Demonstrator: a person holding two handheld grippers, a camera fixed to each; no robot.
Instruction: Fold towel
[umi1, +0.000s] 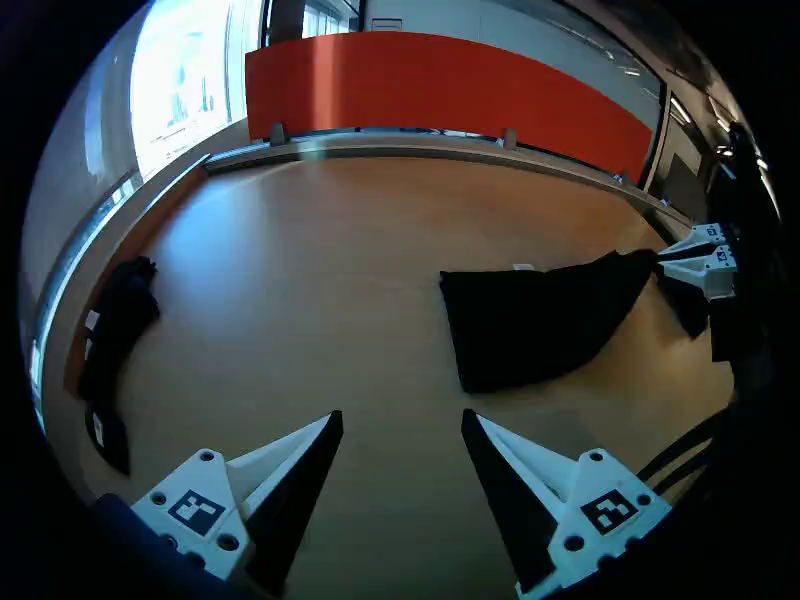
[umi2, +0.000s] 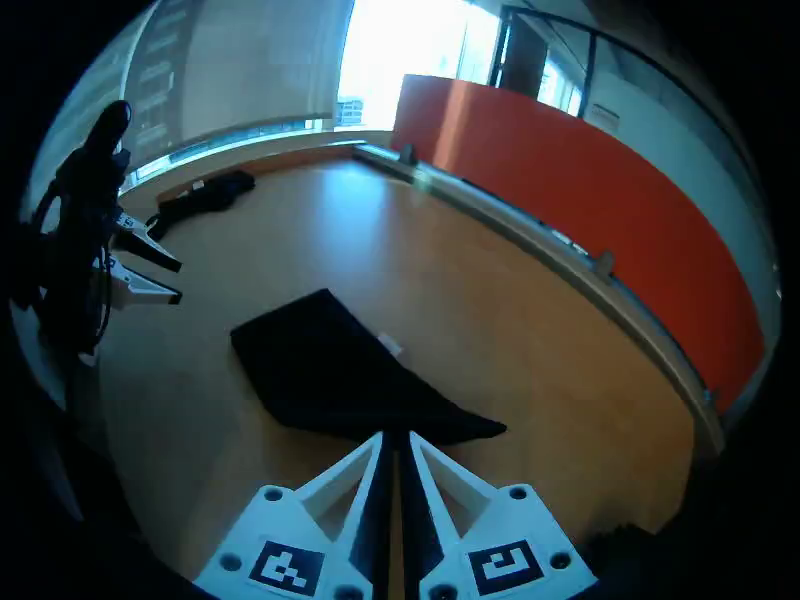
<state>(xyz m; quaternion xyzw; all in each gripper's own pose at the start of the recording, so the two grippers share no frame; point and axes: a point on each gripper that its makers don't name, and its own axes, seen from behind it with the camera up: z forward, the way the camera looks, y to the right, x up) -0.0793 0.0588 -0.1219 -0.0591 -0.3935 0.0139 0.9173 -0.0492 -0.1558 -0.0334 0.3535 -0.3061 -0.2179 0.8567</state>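
Observation:
A black towel (umi1: 540, 320) lies partly folded on the wooden table (umi1: 330, 280), with a small white tag on its far edge. In the left gripper view my left gripper (umi1: 400, 418) hovers open above bare wood, short of the towel's near corner, with nothing between its fingers. My right gripper (umi1: 667, 262) sits at the far right, where the towel's corner is drawn up to its tips. In the right gripper view the towel (umi2: 320, 375) spreads ahead, and my right gripper (umi2: 397, 440) is shut on its near corner. The left gripper (umi2: 160, 275) stands open at the left, held by a hand.
A second black cloth (umi1: 115, 340) lies bunched by the table's left edge, also seen as a dark cloth (umi2: 205, 195) far off. An orange partition (umi1: 450, 85) and a raised rail run along the table's back edge. Bright windows lie beyond.

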